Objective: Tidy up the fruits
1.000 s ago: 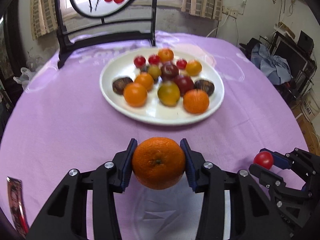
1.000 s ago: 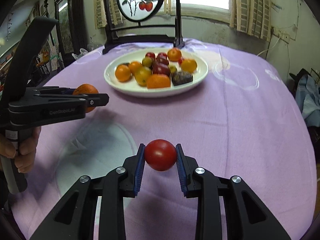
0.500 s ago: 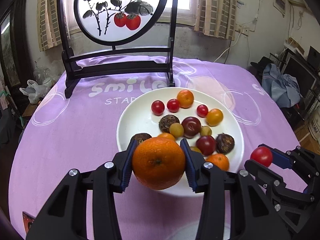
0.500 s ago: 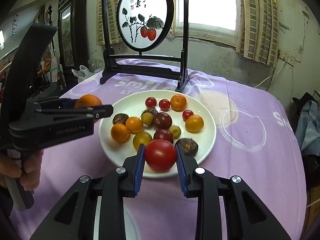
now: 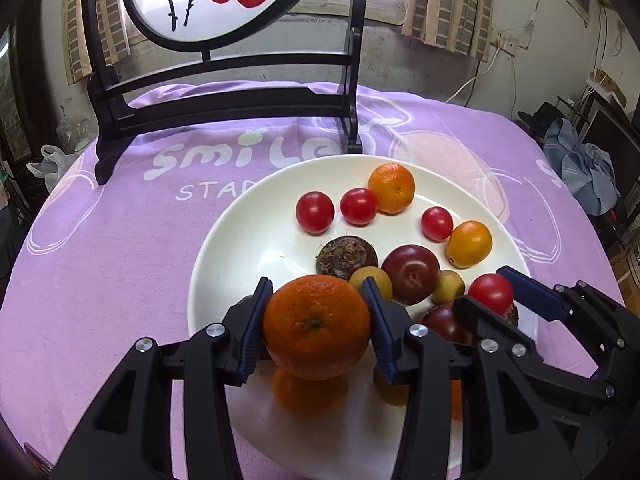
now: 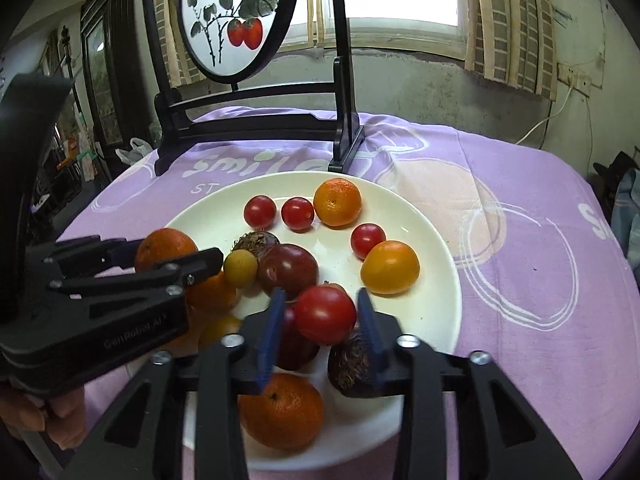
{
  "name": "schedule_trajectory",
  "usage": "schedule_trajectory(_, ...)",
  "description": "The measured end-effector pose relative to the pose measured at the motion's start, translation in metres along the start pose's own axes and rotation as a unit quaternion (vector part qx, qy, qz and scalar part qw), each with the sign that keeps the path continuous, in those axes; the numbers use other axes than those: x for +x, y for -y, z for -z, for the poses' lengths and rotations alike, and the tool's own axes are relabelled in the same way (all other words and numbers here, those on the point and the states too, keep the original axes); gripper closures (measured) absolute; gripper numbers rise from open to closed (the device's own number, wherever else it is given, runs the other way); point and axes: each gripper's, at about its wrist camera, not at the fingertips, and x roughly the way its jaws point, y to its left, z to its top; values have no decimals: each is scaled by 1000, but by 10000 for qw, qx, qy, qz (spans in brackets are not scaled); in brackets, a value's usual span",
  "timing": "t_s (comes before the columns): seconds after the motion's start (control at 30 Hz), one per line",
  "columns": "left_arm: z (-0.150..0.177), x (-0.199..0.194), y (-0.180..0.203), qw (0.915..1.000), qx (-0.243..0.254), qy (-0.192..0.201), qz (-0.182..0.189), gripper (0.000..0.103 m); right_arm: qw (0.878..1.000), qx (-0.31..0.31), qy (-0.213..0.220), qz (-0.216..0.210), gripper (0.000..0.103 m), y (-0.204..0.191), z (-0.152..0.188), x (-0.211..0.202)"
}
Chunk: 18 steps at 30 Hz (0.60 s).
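Note:
My left gripper is shut on an orange and holds it just above the near left part of the white plate. My right gripper holds a red tomato; its jaws look a little wider than the tomato, which sits over the plate's near middle. The plate holds several fruits: small tomatoes, oranges, dark plums, brown chestnut-like pieces. The right gripper and its tomato show at the right of the left wrist view. The left gripper and its orange show at the left of the right wrist view.
The plate lies on a purple tablecloth. A black wooden stand with a round painted screen rises just behind the plate. Walls, a window and clutter lie beyond the table edge on the right.
Both grippers have moved forward with their fruits, from in front of the plate to right above it. The right jaws seem to have widened around the tomato.

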Motion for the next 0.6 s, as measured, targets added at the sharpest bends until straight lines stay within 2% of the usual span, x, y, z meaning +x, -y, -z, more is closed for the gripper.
schedule_trajectory(0.07,0,-3,-2,9999,-79,65,-50,39,10000,59,-17,-38,56,3,1,0)
schedule_trajectory(0.13,0,-9,-6,9997,-206,138,20,31,10000,73,-40,-54,53,4,3,-3)
schedule_trajectory(0.27,2,-26,-7,9995,-210,250,2,29,10000,-10,-21,13,51,0,8,-16)
schedule_trajectory(0.33,6,-37,-7,9993,-221,315,-14,24,10000,5,9,44,41,-2,10,-26)
schedule_trajectory(0.43,14,-54,-7,9987,-252,430,-77,19,10000,2,60,48,34,-5,15,-42)
schedule_trajectory(0.6,36,-83,-4,9987,-190,473,24,14,9997,-195,144,93,29,-15,35,-75)
